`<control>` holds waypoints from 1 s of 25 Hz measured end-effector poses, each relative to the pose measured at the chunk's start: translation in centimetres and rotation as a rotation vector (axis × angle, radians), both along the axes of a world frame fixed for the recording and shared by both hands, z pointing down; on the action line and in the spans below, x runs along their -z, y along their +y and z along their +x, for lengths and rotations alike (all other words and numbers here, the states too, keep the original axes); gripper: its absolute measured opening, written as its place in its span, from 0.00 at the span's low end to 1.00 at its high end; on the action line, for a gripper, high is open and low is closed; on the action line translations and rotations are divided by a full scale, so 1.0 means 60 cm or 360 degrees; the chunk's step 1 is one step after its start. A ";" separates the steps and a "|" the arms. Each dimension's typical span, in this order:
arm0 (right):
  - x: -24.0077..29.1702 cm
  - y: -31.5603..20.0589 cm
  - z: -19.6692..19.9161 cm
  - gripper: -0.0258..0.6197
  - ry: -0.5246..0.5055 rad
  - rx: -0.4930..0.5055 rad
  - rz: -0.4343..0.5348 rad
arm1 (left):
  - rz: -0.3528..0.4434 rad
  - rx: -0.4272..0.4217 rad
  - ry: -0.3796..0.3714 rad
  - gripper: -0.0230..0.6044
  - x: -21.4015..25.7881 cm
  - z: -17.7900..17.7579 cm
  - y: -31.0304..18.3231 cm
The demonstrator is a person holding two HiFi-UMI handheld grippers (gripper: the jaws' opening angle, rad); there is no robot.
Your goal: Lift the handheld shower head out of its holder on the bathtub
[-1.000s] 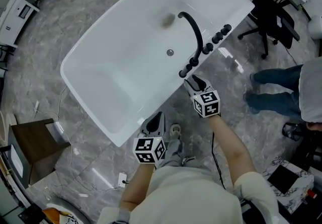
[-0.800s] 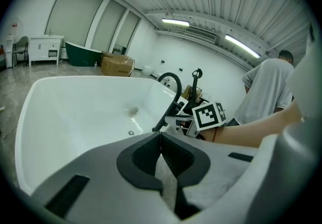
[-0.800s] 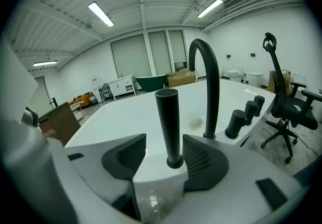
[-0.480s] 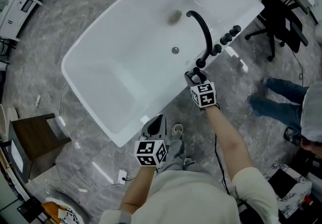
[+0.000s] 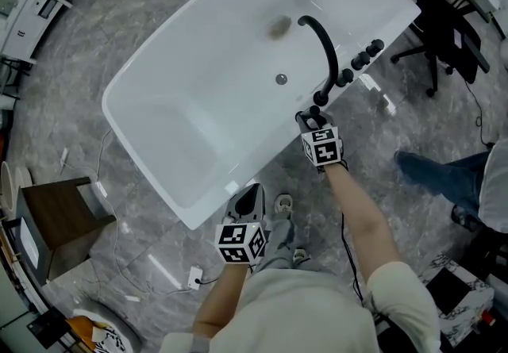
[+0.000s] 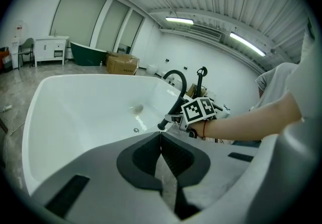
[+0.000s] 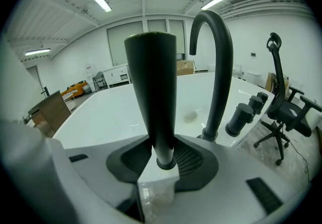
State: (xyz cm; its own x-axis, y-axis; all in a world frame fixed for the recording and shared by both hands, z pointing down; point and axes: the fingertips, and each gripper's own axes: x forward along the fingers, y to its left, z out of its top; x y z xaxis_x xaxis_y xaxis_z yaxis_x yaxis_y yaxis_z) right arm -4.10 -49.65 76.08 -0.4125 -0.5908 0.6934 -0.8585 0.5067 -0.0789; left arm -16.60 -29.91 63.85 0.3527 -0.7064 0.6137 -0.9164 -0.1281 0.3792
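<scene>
Two tools are out, but only one is working: my right tool (image 5: 309,116) is closing on the handheld shower head (image 7: 151,92). Its dark handle stands upright between the jaws, and the pads look pressed to both sides low down, near its foot. It is not yet lifted and sits in its holder (image 7: 164,164) on the bathtub (image 5: 270,155) rim, just beside the base of the arched spout (image 7: 221,67), on the side away from the knobs (image 7: 242,116). My left tool (image 6: 161,140) is clenched on nothing, well apart from the spout, at the tub's near edge. The handle looks smooth and widens upward, so I judge that a low, light grip could slide along it instead of raising it. A pull that isn't straight up could bind the foot in the holder. With the spout so close, a lean that way could knock the head against it.
</scene>
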 end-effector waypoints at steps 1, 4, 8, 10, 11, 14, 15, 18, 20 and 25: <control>0.004 0.001 0.000 0.26 -0.0002 -0.0001 0.0011 | 0.0004 -0.0002 -0.0002 0.07 0.001 0.000 0.002; 0.022 0.007 -0.003 0.26 0.0001 0.0014 0.0047 | 0.0018 0.0010 0.0000 0.07 0.008 0.000 0.006; 0.054 0.018 -0.004 0.26 0.0003 0.0039 0.0089 | 0.0053 0.0016 0.0012 0.07 0.026 0.009 0.016; 0.071 0.026 -0.004 0.26 -0.0003 0.0037 0.0120 | 0.0067 0.0009 0.0015 0.07 0.032 0.015 0.024; 0.080 0.030 -0.003 0.26 -0.0005 0.0037 0.0139 | 0.0075 0.0010 0.0018 0.07 0.036 0.018 0.028; 0.111 0.041 0.001 0.26 -0.0011 0.0040 0.0204 | 0.0105 0.0019 0.0028 0.07 0.047 0.025 0.041; 0.122 0.045 0.001 0.26 -0.0016 0.0040 0.0225 | 0.0114 0.0022 0.0029 0.07 0.051 0.026 0.046; 0.160 0.060 0.003 0.26 -0.0038 0.0043 0.0288 | 0.0141 0.0024 0.0028 0.07 0.064 0.030 0.063; 0.186 0.070 0.004 0.26 -0.0054 0.0051 0.0337 | 0.0156 0.0024 0.0026 0.07 0.070 0.034 0.075; 0.252 0.104 0.007 0.26 -0.0087 0.0086 0.0461 | 0.0180 0.0030 0.0033 0.07 0.084 0.048 0.109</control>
State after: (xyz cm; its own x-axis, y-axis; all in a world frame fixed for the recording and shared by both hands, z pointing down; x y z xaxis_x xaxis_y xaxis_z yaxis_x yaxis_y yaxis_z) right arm -3.69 -43.39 60.96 -0.4805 -0.7372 0.4751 -0.8282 0.5595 0.0306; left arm -13.73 -23.40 58.83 0.3502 -0.7773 0.5227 -0.9113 -0.1538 0.3820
